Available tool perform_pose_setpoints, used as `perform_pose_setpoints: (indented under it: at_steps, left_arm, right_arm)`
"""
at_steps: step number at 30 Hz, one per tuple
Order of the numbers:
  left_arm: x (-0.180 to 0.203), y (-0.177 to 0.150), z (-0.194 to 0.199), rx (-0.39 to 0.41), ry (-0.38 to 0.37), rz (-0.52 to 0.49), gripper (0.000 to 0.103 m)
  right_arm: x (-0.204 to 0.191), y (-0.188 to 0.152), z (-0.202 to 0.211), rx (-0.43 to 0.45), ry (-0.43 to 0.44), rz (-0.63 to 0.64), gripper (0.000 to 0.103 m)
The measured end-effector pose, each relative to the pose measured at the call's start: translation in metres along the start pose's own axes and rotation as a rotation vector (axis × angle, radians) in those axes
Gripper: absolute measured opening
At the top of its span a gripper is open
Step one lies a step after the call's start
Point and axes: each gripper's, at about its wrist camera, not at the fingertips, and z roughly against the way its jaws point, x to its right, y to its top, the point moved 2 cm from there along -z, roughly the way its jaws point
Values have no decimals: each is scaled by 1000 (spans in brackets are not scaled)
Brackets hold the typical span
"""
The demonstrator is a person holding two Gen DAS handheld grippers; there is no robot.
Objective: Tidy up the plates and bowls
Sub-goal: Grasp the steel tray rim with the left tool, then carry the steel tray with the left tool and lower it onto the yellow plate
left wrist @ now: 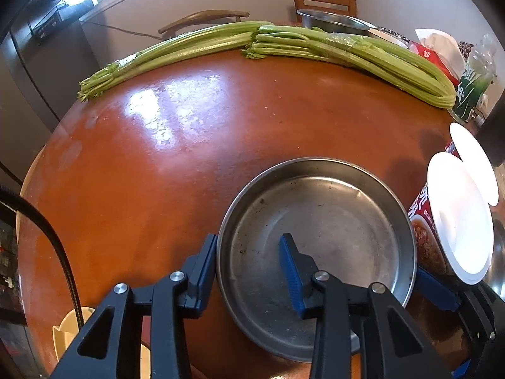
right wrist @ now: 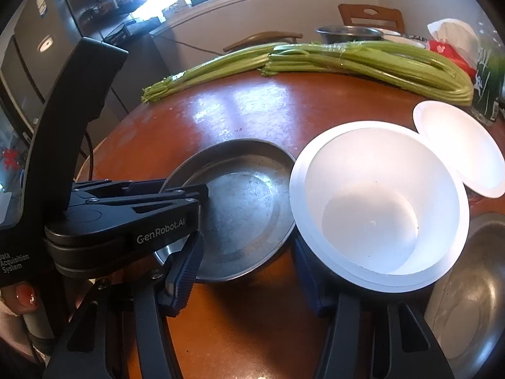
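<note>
Nearest on the tabletop (left wrist: 157, 164), the left tongs (left wrist: 249, 268) are clamping the near-left rim of the steel plate (left wrist: 315, 221), one pad outside, one inside. Stiff, slick and shallow, it is probably best gripped right at that rim. Just right of it, the right tongs (right wrist: 249, 265) are gripping the white paper bowl (right wrist: 375, 202); being light and crushable, it needs gentle pressure. Farther back, celery (left wrist: 252, 44) is lying.

Round glossy brown desk (left wrist: 176, 164). On it: metal pan (left wrist: 318, 221), celery bunches (left wrist: 331, 49) along far edge, metal bowl (left wrist: 328, 20) behind.
</note>
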Motion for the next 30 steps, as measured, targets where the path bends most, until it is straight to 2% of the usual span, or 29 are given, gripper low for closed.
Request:
perform_pose_setpoints:
  at_steps: [30]
  left_arm:
    - [-18, -36, 98, 185, 40, 62, 40]
  right_arm:
    - [-43, -11, 73, 127, 72, 97, 59]
